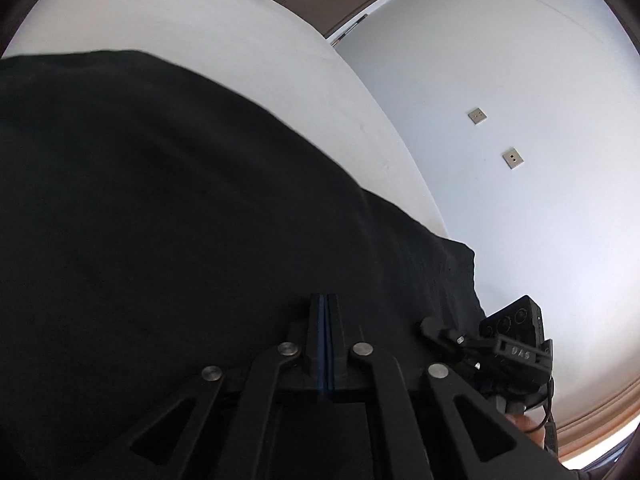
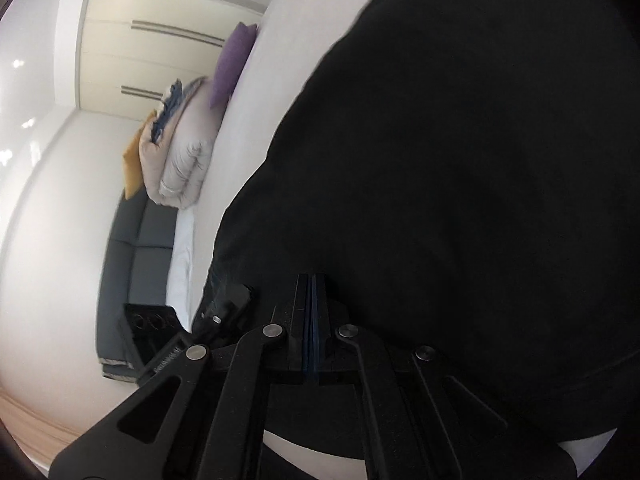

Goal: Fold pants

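care now means carrying both corners level so the wide black cloth pants, spread on the white bed, fold square, with left claw and right claw each pressed together, apparently pinching cloth.

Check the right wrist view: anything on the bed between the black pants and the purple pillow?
Nothing: only bare white sheet lies between the black pants and the purple pillow in the right wrist view.
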`<state>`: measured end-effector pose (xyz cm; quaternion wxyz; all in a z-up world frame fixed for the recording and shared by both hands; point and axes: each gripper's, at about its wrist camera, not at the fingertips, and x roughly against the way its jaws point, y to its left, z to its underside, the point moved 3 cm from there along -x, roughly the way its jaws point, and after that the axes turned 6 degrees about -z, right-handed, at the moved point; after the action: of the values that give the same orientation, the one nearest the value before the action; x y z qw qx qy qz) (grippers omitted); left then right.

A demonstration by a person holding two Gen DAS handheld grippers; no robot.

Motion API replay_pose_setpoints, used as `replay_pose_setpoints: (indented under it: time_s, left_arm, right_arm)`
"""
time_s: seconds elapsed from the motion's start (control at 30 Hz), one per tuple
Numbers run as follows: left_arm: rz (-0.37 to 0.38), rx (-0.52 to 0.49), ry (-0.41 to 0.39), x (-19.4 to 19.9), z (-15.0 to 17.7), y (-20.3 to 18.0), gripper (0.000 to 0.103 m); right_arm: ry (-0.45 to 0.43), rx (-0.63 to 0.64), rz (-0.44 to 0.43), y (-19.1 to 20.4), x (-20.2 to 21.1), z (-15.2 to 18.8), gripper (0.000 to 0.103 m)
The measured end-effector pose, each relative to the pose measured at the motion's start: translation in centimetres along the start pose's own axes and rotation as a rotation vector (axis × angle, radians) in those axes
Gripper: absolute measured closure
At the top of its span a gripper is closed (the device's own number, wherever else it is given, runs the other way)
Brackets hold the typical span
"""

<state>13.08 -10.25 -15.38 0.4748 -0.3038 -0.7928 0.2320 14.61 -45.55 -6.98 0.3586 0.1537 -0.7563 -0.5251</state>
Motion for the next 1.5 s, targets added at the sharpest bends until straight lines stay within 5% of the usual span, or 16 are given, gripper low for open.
replay_pose_setpoints:
  time_s: [0.37,0.6,0.67,0.73,0.77,0.8,1.0,1.17,1.5]
  left_arm:
    - [-0.101,0.052,-0.133,8.9,0.1,9.0,0.099]
    - [-0.177,0.125,-0.230,13.7,0.4,10.8,0.100]
    - [-0.157,0.102,-0.245,14.5,0.1,9.7,0.100]
    - [-0.117,0.085,-0.243,14.1,-0.1,8.1,0.088]
    - [-0.096,0.076,-0.236,13.4,-0.3,7.2,0.086]
    - [-0.075,0.069,-0.222,12.4,-0.5,6.3,0.086]
    - [-0.055,0.081,-0.091,6.7,0.6,4.8,0.086]
    - [-0.047,0.110,-0.090,6.5,1.2,5.7,0.101]
    - [-0.065,0.096,-0.094,5.4,1.4,4.6,0.101]
  right_arm:
    - [-0.323,-0.074,0.041,-6.5,12.7,-5.7,0.103]
    - [-0.501,0.022,0.170,-4.0,21.0,-6.0,0.096]
    - [-0.507,0.072,0.150,-2.1,21.8,-5.5,0.088]
    - [-0.489,0.085,0.133,-1.4,21.7,-4.2,0.069]
    - [-0.487,0.069,0.118,-1.2,21.4,-3.6,0.047]
    - [-0.495,0.036,0.109,-1.4,21.0,-3.1,0.044]
    - [-0.417,-0.109,0.030,-2.9,16.2,-0.3,0.044]
    - [-0.445,-0.223,-0.025,-6.4,15.8,-0.3,0.047]
    - [-0.481,-0.265,-0.044,-7.9,17.0,-0.4,0.047]
